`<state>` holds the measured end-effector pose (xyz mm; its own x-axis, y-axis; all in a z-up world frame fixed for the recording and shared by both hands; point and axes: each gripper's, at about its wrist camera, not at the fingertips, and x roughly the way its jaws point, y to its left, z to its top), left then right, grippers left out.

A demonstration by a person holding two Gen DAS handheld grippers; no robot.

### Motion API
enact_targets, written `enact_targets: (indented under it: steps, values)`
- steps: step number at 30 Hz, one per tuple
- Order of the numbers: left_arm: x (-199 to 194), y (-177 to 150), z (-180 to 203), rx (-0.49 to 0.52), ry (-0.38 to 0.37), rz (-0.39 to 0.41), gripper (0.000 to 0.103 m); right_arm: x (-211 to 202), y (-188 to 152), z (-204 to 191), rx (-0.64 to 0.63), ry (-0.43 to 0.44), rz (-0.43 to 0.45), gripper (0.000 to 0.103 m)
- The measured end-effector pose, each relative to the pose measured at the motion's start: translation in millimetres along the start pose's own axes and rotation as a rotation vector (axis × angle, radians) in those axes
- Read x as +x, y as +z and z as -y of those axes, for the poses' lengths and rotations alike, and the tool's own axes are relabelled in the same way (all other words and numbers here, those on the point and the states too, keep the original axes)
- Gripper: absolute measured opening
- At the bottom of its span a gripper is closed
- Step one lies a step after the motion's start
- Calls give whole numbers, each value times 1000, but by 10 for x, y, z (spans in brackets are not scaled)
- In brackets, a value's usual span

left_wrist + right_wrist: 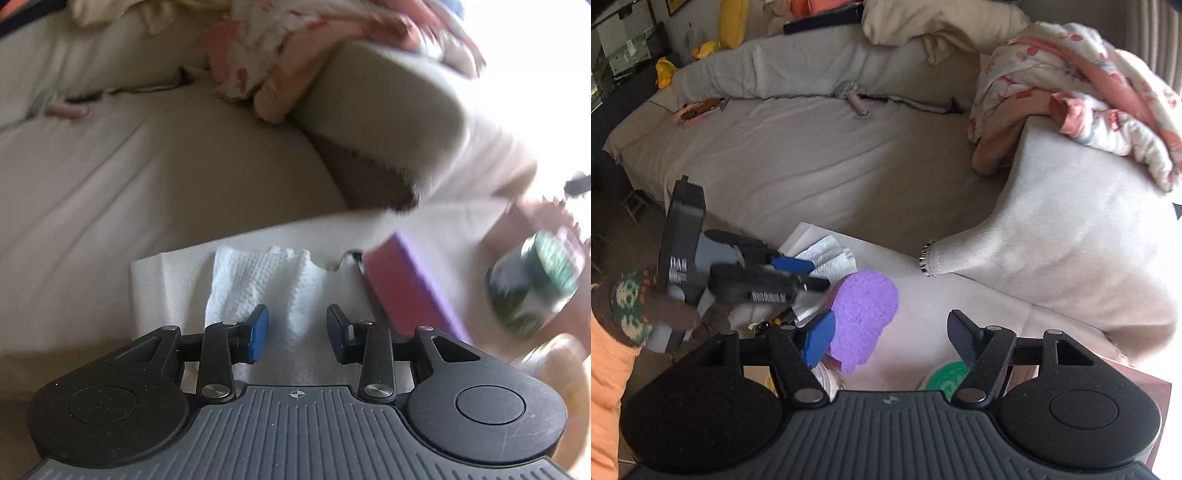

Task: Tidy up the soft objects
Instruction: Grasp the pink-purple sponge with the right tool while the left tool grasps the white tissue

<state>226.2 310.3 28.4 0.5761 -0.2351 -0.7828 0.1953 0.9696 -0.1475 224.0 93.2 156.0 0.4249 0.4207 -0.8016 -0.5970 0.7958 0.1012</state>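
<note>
**Right wrist view: both tongs spread over the soft things**

The wide beige fabric sofa (812,155) lies beyond both tongs. The purple foam sponge (862,317) touches the right gripper's (890,341) left pad, jaws spread, unpinched. The white paper towel (266,291) lies flat under the left gripper's (297,332) parted, empty jaws, likely awaiting pickup.

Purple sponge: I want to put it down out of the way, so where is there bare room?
The sofa seat lies bare between the paper towel and the back cushions. By the purple sponge it is crowded: the towel, the left tool, a green lid.
</note>
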Motion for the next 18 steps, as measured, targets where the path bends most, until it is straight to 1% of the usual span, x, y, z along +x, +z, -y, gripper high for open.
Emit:
enact_targets:
  steps: [1,2,4,5,6,7,9,11,13,14,15,16,17,18]
  values:
    - [48,-2,42,19,25,0,38,63,31,12,13,10,-10,68]
    - [57,-7,76,34,36,16,38,149,75,9,29,23,-29,68]
    - [81,-13,106,36,44,21,39,351,173,-10,64,60,-77,68]
    - [85,-20,114,38,49,24,37,445,218,-26,84,70,-95,68]
    - [74,-36,118,48,57,25,23,551,265,-46,91,81,-114,68]
    - [70,-48,120,61,73,22,14,662,310,-73,90,86,-131,68]
    - [49,-61,87,67,105,35,13,900,373,-93,107,72,-175,68]
    - [53,-62,33,63,154,51,14,1135,393,-70,143,85,-234,68]
    - [58,-52,-50,41,170,67,16,1330,355,-36,182,91,-289,68]
    - [60,-39,-96,24,175,75,18,1386,319,-19,192,84,-303,70]
    - [55,-32,-130,13,190,86,18,1390,285,-13,186,85,-292,70]
    - [56,-22,-154,11,210,95,18,1365,259,-12,170,91,-281,66]
    - [45,-10,-172,13,215,106,18,1313,243,-2,158,101,-271,56]
    - [4,-4,-193,12,200,125,18,1246,238,18,152,119,-261,51]
